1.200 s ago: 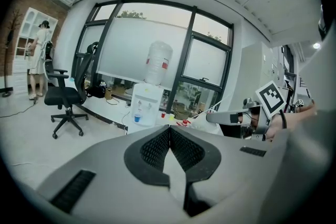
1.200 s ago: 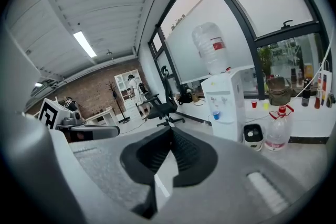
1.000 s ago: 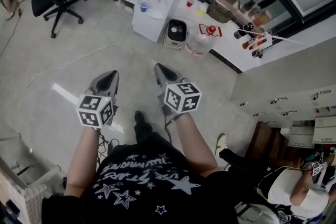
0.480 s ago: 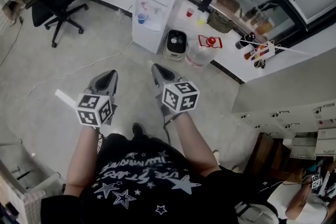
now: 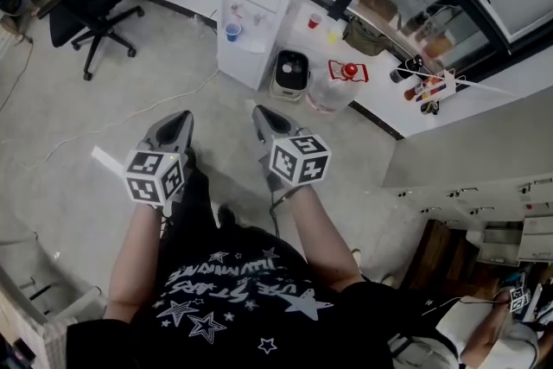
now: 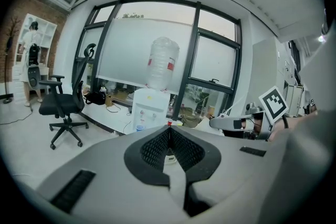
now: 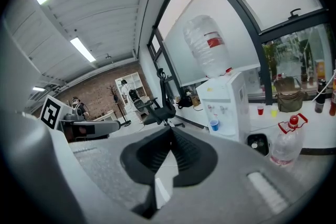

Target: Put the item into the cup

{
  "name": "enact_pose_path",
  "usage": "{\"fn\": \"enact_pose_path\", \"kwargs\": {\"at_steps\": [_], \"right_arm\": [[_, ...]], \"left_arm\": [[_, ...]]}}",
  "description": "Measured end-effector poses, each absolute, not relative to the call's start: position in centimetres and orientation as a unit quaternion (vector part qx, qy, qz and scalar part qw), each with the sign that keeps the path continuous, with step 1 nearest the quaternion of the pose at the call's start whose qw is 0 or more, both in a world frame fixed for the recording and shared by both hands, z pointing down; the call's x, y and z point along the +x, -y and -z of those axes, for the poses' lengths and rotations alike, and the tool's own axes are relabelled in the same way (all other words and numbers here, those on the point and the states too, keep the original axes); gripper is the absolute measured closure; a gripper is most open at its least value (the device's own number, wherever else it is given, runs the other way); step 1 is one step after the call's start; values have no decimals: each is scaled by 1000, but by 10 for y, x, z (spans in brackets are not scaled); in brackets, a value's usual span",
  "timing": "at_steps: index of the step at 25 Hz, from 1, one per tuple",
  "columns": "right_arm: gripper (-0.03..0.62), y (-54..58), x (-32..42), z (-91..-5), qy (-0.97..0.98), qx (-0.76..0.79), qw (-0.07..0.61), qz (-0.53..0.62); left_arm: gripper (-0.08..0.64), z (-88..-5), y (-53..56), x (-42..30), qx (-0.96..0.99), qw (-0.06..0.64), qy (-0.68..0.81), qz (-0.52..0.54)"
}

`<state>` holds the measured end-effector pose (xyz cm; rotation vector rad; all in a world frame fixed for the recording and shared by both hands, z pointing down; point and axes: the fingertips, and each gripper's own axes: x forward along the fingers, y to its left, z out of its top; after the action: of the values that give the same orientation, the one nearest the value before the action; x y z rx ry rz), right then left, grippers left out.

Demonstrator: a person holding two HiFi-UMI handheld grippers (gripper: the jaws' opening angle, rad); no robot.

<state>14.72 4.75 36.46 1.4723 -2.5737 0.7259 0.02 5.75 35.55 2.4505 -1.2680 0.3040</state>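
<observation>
Both grippers are held at waist height over the grey floor, far from any cup. In the head view my left gripper (image 5: 179, 124) and right gripper (image 5: 263, 117) point forward side by side. Each is shut with its jaws meeting at the tip and nothing between them, as the left gripper view (image 6: 169, 129) and right gripper view (image 7: 170, 130) show. A blue cup (image 5: 232, 31) sits on the tray of a white water dispenser (image 5: 259, 0) ahead. A red cup (image 5: 314, 20) and a yellow cup (image 5: 333, 36) stand on the white ledge (image 5: 380, 91) beyond. No loose item shows.
A black office chair (image 5: 91, 0) stands at the far left. On the floor by the dispenser are a black-and-white bin (image 5: 291, 72) and a large water bottle with a red handle (image 5: 333, 86). White cabinets (image 5: 484, 177) stand at the right, where another person sits at the lower right.
The view has drawn closer to the water dispenser, and the person's leg has stepped forward between the grippers. Both grippers stay shut and side by side.
</observation>
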Motion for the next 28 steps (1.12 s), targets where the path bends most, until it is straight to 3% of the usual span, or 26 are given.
{"fn": "enact_pose_path", "kwargs": {"at_steps": [28], "right_arm": [[591, 144, 109, -406, 804, 525, 87, -266]], "left_arm": [[554, -403, 158, -41, 881, 224, 398, -121]]}}
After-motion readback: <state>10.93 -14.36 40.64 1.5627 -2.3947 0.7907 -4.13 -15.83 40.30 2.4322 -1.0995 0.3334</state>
